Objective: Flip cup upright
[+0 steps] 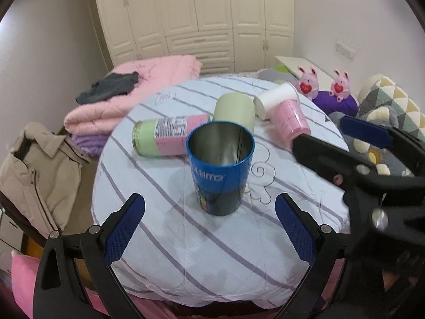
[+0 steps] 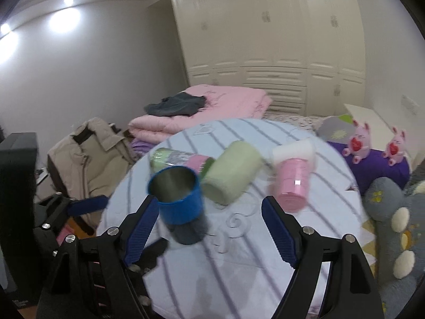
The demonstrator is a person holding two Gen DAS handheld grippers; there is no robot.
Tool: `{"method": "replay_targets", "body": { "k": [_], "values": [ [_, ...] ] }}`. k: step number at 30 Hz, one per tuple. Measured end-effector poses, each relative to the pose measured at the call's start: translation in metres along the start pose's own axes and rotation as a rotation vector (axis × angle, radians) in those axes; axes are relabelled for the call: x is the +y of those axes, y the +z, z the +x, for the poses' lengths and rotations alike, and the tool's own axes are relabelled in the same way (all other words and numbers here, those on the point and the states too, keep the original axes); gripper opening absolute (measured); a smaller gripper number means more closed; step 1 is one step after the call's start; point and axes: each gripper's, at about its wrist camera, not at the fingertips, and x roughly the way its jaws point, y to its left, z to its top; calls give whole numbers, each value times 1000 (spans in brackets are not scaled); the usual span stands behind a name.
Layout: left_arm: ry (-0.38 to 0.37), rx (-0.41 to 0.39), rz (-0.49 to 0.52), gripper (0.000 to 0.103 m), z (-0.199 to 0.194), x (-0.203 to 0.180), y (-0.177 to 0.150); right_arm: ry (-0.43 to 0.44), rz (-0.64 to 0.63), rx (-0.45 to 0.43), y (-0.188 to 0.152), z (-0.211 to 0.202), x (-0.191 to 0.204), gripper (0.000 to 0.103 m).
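A blue metal cup (image 1: 220, 167) stands upright, mouth up, on the round table with a striped cloth (image 1: 202, 252). It also shows in the right wrist view (image 2: 178, 199). My left gripper (image 1: 209, 228) is open and empty, a little short of the cup, its blue pads on either side. My right gripper (image 2: 207, 234) is open and empty, with the cup just inside its left finger (image 2: 140, 228). The right gripper also shows in the left wrist view at the right (image 1: 345, 143).
Behind the blue cup lie a green-and-pink can (image 1: 164, 138), a pale green cup (image 1: 235, 111), a white cup (image 1: 276, 99) and a pink cup (image 1: 290, 121), all on their sides. A bed with a pink quilt (image 1: 132, 93) and plush toys (image 1: 308, 82) surrounds the table.
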Motion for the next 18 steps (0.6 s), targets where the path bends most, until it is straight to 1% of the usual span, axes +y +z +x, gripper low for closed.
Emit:
{"method": "replay_targets", "body": {
  "k": [2,4,9,12,16,18],
  "values": [
    [16,-11,7,100,-2,-5,2,-39,5,1,0,-3,-6,81],
    [16,-22,4,100,-3,-9,2,-70,20,3,-2,-6,-15,81],
    [24,-42,7,100,-6,-20,4,-93,117,14,-7,-10,-37,81],
    [29,-55,6,100,-9,-25,5,-88,172,4,-12,-15,-50,81],
    [29,-79,-8,100,-14,-29,5,-128,207,1,-14,-16,-58,81],
    [37,-83,-22,100,-14,-30,5,-134,212,-2,-15,-16,-58,81]
  ]
}}
